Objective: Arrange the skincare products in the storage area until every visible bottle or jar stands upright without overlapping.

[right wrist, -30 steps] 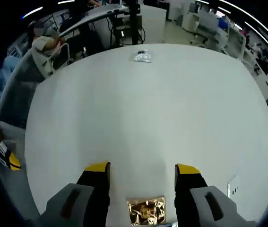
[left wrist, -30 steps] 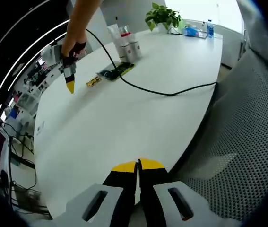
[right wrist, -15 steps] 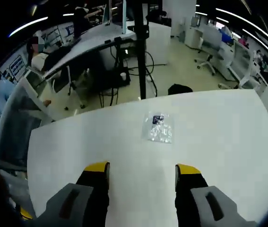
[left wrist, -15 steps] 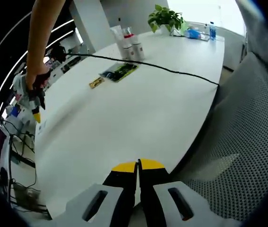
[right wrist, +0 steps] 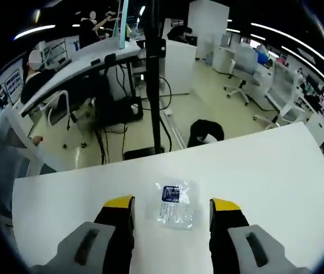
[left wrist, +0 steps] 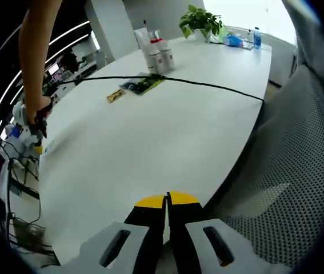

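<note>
Step in hand: approach to a stray item, judged from the right gripper's position; no product is grasped yet.

Right gripper (right wrist: 171,206): jaws spread wide, released, holding nothing. It hovers over the white table (right wrist: 276,171) near its far edge, with a clear plastic sachet (right wrist: 175,205) bearing a small dark label lying flat between the two yellow tips, at 12 o'clock from the gripper. Contact with the sachet cannot be told. In the left gripper view, the same gripper (left wrist: 36,142) appears at 9 o'clock, held in a person's hand (left wrist: 35,112) at the table's edge.

Left gripper (left wrist: 167,200): jaws clenched together, empty, idle above the near table edge at 6 o'clock.

Skincare bottles (left wrist: 155,52): a tight cluster standing upright at 12 o'clock on the far part of the table, well apart from both grippers. A green flat packet (left wrist: 143,85) and a small gold sachet (left wrist: 115,96) lie near them. A black cable (left wrist: 196,84) crosses the table.

Next move, as judged: lower the right gripper, close on the sachet, carry it toward the bottle cluster.
</note>
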A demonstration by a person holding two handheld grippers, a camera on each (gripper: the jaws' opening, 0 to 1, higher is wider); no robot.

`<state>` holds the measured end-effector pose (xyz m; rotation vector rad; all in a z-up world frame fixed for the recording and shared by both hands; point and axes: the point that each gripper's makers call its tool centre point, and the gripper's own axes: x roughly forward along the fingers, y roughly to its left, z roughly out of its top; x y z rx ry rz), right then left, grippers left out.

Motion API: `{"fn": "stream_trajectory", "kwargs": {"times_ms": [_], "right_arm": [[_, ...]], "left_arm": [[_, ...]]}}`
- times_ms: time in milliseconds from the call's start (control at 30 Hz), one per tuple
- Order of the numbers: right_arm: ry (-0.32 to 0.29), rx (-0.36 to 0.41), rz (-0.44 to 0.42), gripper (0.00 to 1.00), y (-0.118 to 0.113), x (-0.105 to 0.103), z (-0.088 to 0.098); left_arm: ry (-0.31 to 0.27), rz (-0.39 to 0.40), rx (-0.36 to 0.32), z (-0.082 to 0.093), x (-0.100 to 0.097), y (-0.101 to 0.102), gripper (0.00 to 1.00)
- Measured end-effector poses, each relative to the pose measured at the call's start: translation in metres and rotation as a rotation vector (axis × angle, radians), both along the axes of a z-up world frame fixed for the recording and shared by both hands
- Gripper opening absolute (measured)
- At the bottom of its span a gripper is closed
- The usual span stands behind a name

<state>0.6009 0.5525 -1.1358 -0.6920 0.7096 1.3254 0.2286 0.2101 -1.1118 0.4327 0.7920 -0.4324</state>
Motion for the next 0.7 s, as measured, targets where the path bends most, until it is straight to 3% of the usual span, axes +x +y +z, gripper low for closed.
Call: {"fn": "stream_trajectory", "kwargs": {"times_ms": [133,233,300,467,700], "right_arm": [[0.072,-0.028,-0.052,0.53,-0.004,-0.003,-0.018],[0.015,-0.050,0.001,0.52,-0.003,-0.003,-0.020],[0.039,-0.034,0.002,0.49,-0.001,-0.007,-0.018],[0.033,-0.035,0.041,0.38,-0.001,-0.016,-0.015],[0.033,-0.036,0.032,0.36,-0.005,-0.016,-0.014]], "left_arm": [[0.013,0.007,-0.006,-0.002,-0.001,0.002,0.00],[0.013,0.000,-0.006,-0.003,-0.002,0.001,0.00],[0.016,0.000,-0.007,-0.003,-0.002,0.001,0.00],[0.013,-0.002,-0.007,-0.003,-0.003,0.001,0.00],[0.010,-0.002,-0.005,-0.002,-0.002,0.002,0.00]]}}
